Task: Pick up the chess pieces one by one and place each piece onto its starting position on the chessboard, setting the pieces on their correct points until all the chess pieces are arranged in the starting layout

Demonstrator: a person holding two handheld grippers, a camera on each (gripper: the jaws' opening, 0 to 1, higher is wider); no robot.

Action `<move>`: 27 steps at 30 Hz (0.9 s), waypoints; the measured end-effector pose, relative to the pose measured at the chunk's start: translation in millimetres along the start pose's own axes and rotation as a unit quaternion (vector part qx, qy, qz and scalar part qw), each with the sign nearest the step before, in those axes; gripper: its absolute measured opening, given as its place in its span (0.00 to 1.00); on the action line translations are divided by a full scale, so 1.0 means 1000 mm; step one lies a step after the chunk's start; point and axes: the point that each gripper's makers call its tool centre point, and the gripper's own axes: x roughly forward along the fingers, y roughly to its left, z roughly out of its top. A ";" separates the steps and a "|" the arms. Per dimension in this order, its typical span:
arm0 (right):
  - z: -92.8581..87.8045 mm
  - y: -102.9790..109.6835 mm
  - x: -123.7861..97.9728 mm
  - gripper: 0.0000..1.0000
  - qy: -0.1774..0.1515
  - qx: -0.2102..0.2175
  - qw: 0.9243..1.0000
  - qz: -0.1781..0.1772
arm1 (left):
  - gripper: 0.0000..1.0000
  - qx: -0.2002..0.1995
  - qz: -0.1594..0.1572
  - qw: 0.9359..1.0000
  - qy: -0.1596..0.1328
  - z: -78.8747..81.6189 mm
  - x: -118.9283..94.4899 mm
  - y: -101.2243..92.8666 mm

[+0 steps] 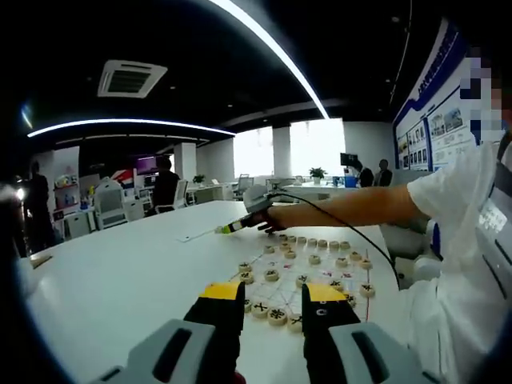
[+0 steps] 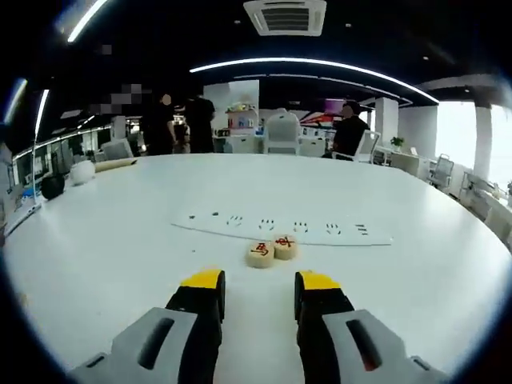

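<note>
In the left gripper view, my left gripper point(image 1: 274, 294) stands open above the near edge of the chessboard point(image 1: 308, 268), where several round wooden pieces point(image 1: 272, 274) sit on the lines. Beyond the board, a person's hand holds my right gripper point(image 1: 228, 229) out over the table. In the right gripper view, my right gripper point(image 2: 258, 280) is open with nothing between its jaws. Two round pieces with red characters point(image 2: 271, 250) lie side by side on the white table just ahead of its yellow tips.
The big white table point(image 2: 120, 240) spreads wide to the left and far side. A flat white strip with sockets point(image 2: 280, 226) lies behind the two pieces. A cable point(image 1: 352, 232) runs from the right gripper along the person's arm. Chairs and people stand far off.
</note>
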 end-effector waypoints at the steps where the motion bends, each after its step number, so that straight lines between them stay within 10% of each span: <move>1: -0.001 0.003 0.001 0.35 0.000 -0.004 1.000 -0.002 | 0.30 -0.001 -0.001 1.000 0.001 -0.001 0.001 0.000; 9: -0.004 0.011 0.011 0.34 0.000 -0.020 1.000 -0.004 | 0.30 -0.003 0.003 1.000 0.003 -0.003 -0.001 0.004; 11: -0.004 0.004 0.010 0.19 0.003 -0.015 1.000 -0.012 | 0.30 -0.004 0.003 1.000 0.002 -0.003 -0.001 0.004; 21: 0.001 0.016 -0.006 0.18 0.001 -0.005 0.998 0.057 | 0.30 -0.002 0.001 1.000 -0.003 -0.001 -0.004 0.001; 27: 0.004 0.044 -0.087 0.18 -0.018 -0.057 0.990 0.131 | 0.30 0.001 0.000 1.000 -0.004 0.001 -0.003 -0.002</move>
